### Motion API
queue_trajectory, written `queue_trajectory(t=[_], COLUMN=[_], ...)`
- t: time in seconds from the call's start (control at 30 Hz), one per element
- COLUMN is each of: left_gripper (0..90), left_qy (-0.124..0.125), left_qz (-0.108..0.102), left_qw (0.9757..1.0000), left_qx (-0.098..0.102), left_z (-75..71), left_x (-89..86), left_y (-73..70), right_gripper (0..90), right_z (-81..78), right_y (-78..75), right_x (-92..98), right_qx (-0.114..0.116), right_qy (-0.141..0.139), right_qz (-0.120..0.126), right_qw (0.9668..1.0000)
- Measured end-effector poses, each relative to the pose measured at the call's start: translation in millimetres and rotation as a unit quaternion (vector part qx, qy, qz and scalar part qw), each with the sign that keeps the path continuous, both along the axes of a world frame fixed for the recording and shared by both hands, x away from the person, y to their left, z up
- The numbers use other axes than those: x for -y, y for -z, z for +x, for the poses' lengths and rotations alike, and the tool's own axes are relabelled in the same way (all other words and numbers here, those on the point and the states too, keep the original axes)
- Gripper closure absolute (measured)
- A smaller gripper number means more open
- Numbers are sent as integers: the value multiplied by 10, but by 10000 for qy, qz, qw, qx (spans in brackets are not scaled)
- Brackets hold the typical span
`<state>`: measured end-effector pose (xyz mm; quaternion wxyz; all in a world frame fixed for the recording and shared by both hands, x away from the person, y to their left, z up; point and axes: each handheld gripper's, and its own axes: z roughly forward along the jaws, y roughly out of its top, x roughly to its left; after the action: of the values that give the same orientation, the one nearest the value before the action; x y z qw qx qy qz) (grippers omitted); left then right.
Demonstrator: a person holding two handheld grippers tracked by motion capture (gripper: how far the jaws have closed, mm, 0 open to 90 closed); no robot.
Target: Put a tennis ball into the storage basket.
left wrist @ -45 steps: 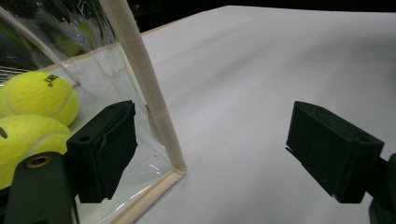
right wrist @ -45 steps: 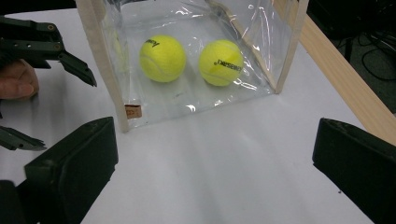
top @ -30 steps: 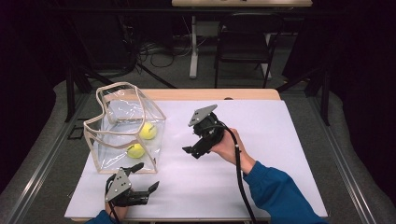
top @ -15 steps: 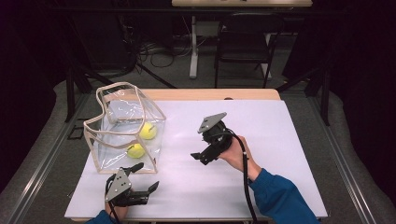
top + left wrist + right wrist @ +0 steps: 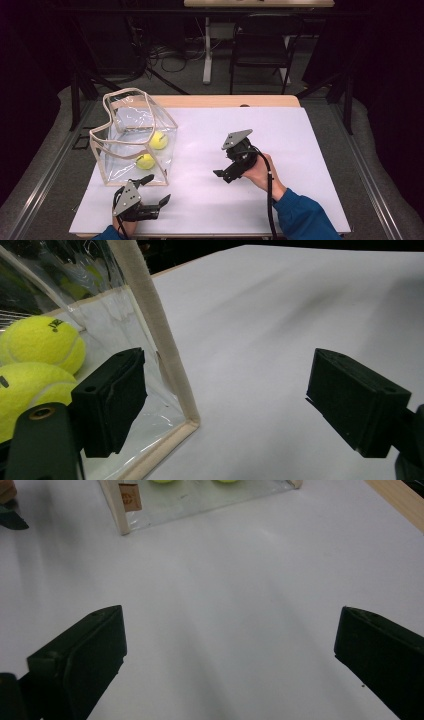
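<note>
The left gripper (image 5: 154,191) gapes wide — empty, just at six o'clock of the clear bag (image 5: 131,137); the right gripper (image 5: 223,174) — spread wide, holds nothing.

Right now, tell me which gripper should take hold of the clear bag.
Left. The left gripper sits open right at the clear bag, one jaw against its trimmed corner in the left gripper view. The right gripper is open too, but over bare white table, well apart from the bag.
</note>
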<state>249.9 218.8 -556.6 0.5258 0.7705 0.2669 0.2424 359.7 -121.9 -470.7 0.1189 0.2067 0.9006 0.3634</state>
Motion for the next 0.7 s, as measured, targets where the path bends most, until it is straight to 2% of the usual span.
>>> queue_trajectory(t=[0.7], left_gripper=[158], left_qy=[-10], left_qz=[-2], left_qw=[10000], left_qx=[-1], left_z=[-2], left_x=[0], left_y=[1], right_gripper=[0], right_z=[-195], right_y=[196], right_x=[254], right_qx=[-18], right_qy=[223], right_qz=[-139], right_qw=[9997])
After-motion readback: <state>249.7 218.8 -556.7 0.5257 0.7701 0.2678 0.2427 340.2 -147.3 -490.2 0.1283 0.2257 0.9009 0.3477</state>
